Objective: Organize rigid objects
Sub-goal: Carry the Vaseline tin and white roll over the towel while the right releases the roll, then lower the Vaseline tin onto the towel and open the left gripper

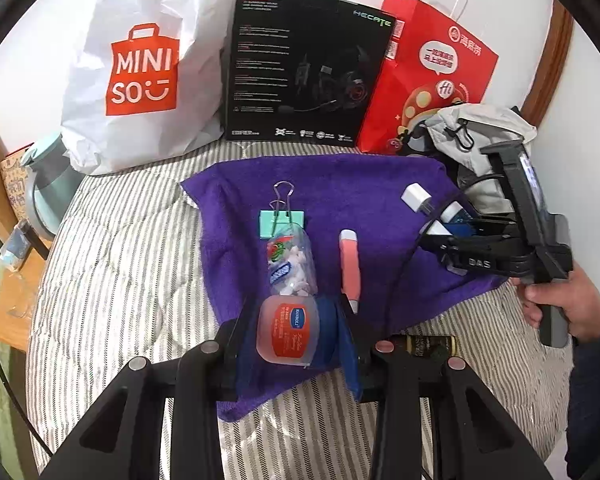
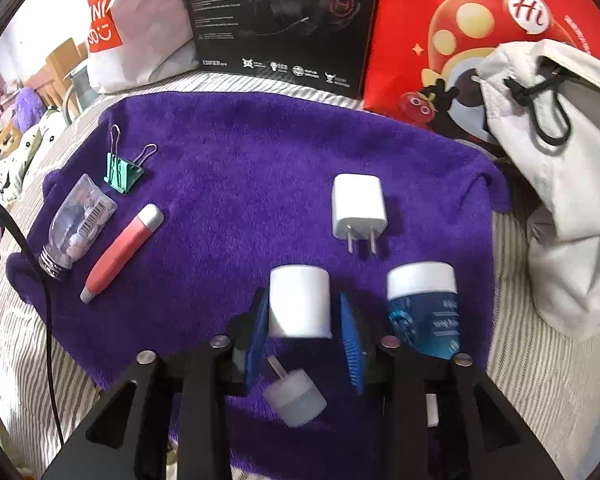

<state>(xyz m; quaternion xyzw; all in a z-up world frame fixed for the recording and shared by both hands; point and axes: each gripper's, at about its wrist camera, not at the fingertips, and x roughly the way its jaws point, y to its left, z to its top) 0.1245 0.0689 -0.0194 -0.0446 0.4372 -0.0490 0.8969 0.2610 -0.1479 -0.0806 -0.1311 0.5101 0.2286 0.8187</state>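
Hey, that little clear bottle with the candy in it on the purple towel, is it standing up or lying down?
Lying down. The clear bottle rests on its side on the purple towel, threaded neck pointing toward the camera, beside the pink tube.

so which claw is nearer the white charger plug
Right. The right claw sits just short of the white charger plug, holding a white cylinder. The left claw is across the purple towel, gripping a pink jar.

White MINISO bag (image 1: 140, 68) upper left, black headset box (image 1: 304, 68) top centre, red paper bag (image 1: 428, 76) upper right, all upright behind purple towel (image 1: 340, 184); striped bedding (image 1: 112, 264) beneath.
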